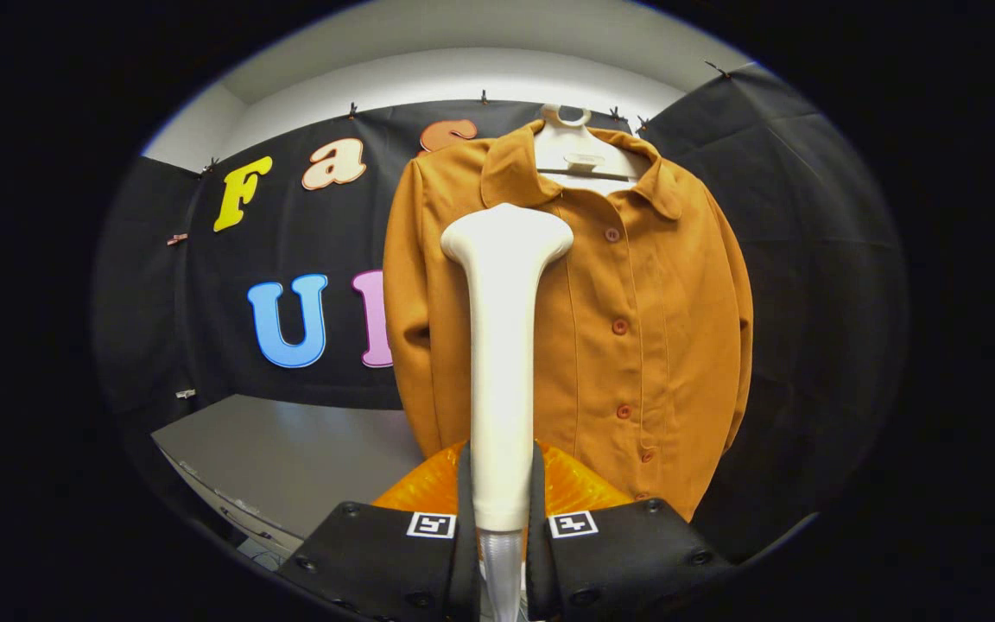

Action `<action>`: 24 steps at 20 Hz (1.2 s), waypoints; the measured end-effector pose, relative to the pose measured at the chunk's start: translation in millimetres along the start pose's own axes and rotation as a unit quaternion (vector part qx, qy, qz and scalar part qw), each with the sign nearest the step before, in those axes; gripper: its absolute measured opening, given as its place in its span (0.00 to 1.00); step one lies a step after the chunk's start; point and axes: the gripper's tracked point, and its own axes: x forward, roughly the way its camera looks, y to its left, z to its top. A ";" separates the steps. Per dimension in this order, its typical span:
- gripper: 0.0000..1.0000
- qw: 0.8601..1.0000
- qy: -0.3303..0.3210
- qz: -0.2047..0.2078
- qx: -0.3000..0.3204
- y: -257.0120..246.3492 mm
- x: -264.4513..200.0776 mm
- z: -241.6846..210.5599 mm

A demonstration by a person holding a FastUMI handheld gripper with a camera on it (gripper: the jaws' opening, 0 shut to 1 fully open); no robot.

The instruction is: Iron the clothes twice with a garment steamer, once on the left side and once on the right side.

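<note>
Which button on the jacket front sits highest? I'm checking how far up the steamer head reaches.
The button just below the collar, beside the steamer head; the others run down the placket beneath it.

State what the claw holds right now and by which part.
The claw is shut on the garment steamer, both fingers pressing the lower end of its handle. The steamer's head points up in front of the orange shirt.

Recording booth, black cloth walls [808, 259] clipped up, grey table [290, 458], shirt [636, 345] on hanger [579, 155]
</note>
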 end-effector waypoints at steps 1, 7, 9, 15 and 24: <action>0.24 1.000 0.008 -0.001 0.002 -1.5 0.6 -8.3; 0.24 0.998 0.058 -0.012 0.005 -8.5 -1.2 -60.4; 0.24 0.997 0.078 -0.018 0.008 -12.4 -4.3 -80.0; 0.25 0.989 0.140 -0.047 0.020 -30.4 -14.7 -142.0; 0.24 0.973 0.216 -0.072 0.047 -42.4 -58.4 -205.8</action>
